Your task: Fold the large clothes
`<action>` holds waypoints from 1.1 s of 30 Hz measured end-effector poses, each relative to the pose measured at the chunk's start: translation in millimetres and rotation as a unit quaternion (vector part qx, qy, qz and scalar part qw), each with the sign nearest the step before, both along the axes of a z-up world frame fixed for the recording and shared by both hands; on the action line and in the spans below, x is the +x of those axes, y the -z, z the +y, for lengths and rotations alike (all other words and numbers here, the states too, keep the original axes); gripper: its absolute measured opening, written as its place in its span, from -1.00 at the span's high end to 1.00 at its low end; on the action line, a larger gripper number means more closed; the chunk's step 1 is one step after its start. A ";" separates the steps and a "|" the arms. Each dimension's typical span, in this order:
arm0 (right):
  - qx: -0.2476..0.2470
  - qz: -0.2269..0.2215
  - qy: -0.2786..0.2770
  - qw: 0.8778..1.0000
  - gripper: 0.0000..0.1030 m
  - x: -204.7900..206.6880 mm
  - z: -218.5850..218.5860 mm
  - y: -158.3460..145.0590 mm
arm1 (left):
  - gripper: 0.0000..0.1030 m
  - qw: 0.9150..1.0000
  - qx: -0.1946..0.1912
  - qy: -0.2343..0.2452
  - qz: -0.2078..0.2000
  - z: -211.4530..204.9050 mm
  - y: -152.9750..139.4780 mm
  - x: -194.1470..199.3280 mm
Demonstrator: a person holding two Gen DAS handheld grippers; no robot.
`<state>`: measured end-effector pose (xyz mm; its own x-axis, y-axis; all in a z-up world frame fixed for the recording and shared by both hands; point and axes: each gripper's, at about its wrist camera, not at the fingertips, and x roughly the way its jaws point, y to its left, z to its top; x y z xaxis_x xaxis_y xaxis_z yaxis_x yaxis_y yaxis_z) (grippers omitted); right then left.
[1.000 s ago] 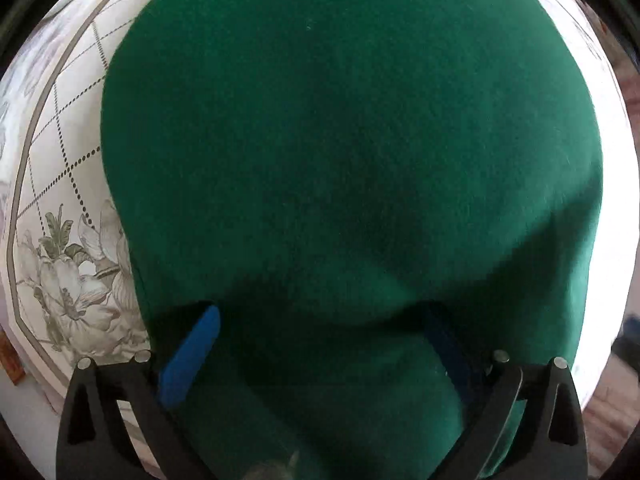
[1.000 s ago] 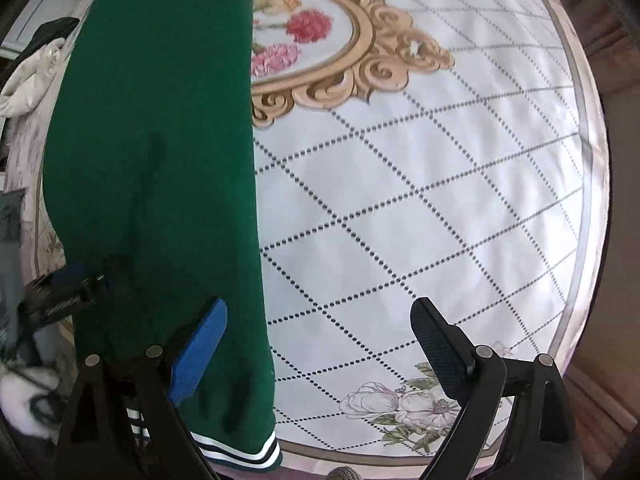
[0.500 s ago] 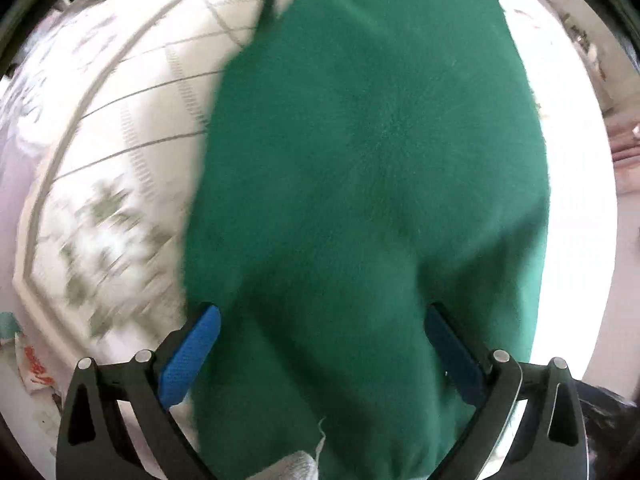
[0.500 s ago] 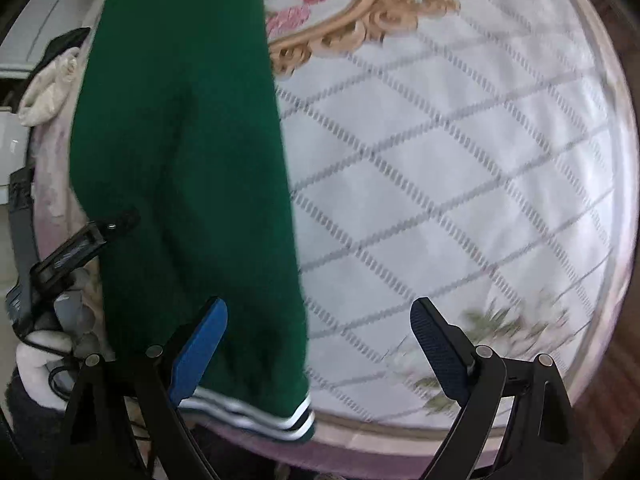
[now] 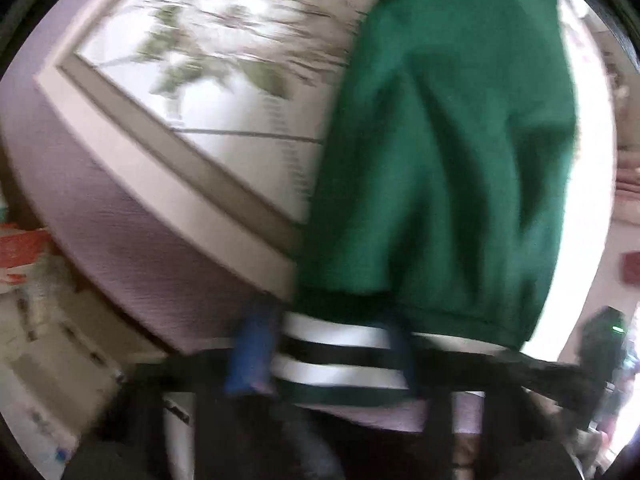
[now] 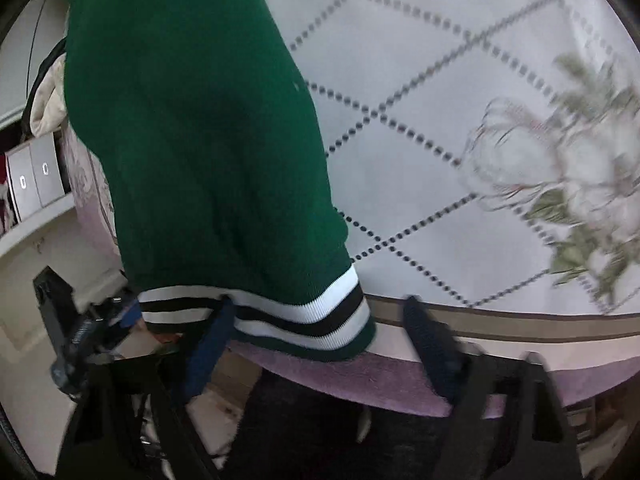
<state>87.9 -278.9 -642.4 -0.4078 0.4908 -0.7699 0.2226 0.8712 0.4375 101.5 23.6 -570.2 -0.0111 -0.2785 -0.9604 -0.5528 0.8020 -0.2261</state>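
Note:
A green garment (image 5: pixel 448 152) with a white-and-black striped hem (image 5: pixel 340 352) lies folded in a long strip on the bed, its hem hanging over the near edge. In the right wrist view the garment (image 6: pixel 200 120) fills the left, hem (image 6: pixel 280 312) at the bed edge. My left gripper (image 5: pixel 324 354) is open, its blue fingers on either side of the hem. My right gripper (image 6: pixel 320 344) is open; its left finger (image 6: pixel 208 344) sits in front of the hem, the right finger is over the bed edge. The left gripper also shows at the hem's left end (image 6: pixel 100 320).
The bed cover (image 6: pixel 460 100) is white with dotted diamonds and flowers, with a tan border and purple side (image 5: pixel 132 248). Grey drawers (image 6: pixel 32 180) and cream cloth (image 6: pixel 48 100) stand left of the bed. Clutter lies on the floor (image 5: pixel 36 320).
Both grippers have drawn back and dropped to the near bed edge. The striped hem, out of the left view before, now lies between the left fingers. Both views are blurred by motion.

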 end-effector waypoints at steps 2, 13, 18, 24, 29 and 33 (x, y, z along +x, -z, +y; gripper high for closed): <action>-0.018 -0.021 -0.002 1.000 0.46 -3.9 0.0 -4.8 | 0.77 0.999 0.026 0.014 -0.020 -8.6 -17.1 -2.2; -0.078 -0.051 -0.028 0.995 0.88 -15.7 -12.1 -29.1 | 0.87 1.000 0.004 0.011 -0.005 -6.0 -0.6 -39.3; -0.058 -0.016 -0.051 0.997 0.75 -14.5 -14.0 -12.1 | 0.80 0.999 -0.037 -0.012 0.000 11.1 11.0 -31.9; -0.017 -0.028 -0.035 0.999 -0.43 -7.3 -43.0 -16.0 | 0.41 0.995 -0.067 -0.050 -0.058 50.4 -12.7 -53.3; 0.095 -0.003 0.011 0.995 -0.43 -8.1 -43.4 20.3 | 0.00 0.990 -0.103 -0.049 -0.083 60.5 23.1 -16.3; 0.153 -0.001 0.041 0.987 -0.43 -8.2 -36.6 36.6 | -0.14 0.987 -0.131 -0.025 -0.089 49.3 51.2 3.7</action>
